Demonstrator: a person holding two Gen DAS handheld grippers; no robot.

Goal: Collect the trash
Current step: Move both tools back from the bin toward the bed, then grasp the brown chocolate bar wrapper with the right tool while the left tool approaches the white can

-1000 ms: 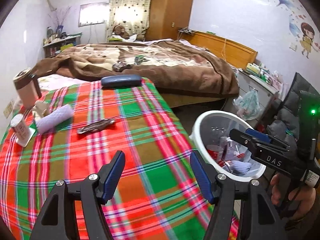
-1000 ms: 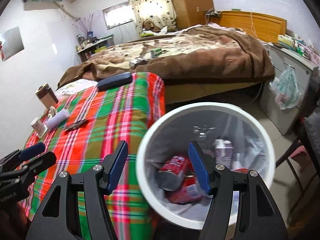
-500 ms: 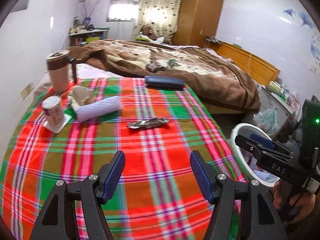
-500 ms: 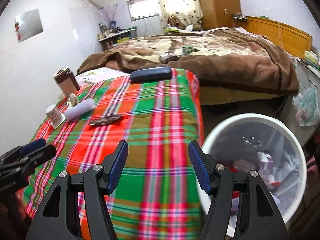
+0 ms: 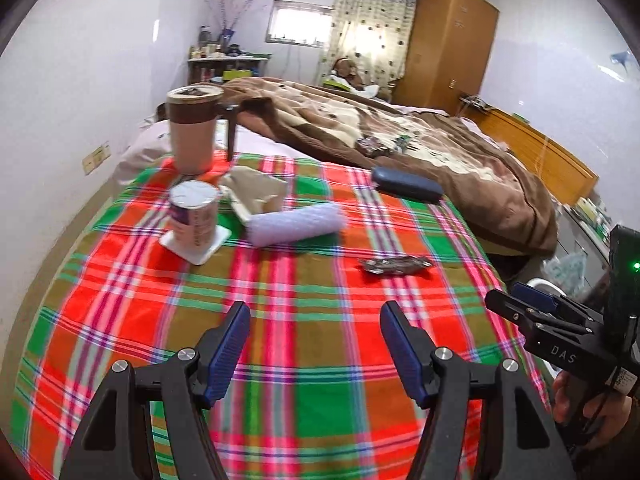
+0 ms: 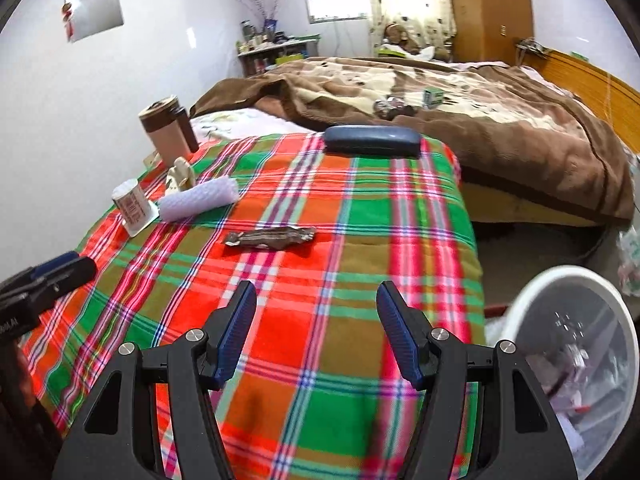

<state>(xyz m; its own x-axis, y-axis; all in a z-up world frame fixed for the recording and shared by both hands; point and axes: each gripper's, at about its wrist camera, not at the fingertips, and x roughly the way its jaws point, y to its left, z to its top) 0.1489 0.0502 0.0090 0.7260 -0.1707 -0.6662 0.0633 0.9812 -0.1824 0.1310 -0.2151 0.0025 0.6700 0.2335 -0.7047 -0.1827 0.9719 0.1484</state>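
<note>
A crumpled wrapper (image 6: 270, 237) lies mid-way across the plaid cloth (image 6: 348, 216), right of a white roll (image 6: 198, 199). The white bin (image 6: 576, 364) stands at near right. Left gripper (image 5: 315, 352) and right gripper (image 6: 316, 338) hover spread, empty.

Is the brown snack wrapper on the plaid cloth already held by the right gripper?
No, the wrapper lies flat on the cloth, ahead of the empty, open right gripper.

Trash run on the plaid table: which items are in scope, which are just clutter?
In scope:
- crumpled wrapper
- foam sleeve
- torn carton
- white bin
- both tongs, open and empty: left, right

Likely clutter:
- blue case
- brown mug
- can on coaster
- blanket
</note>
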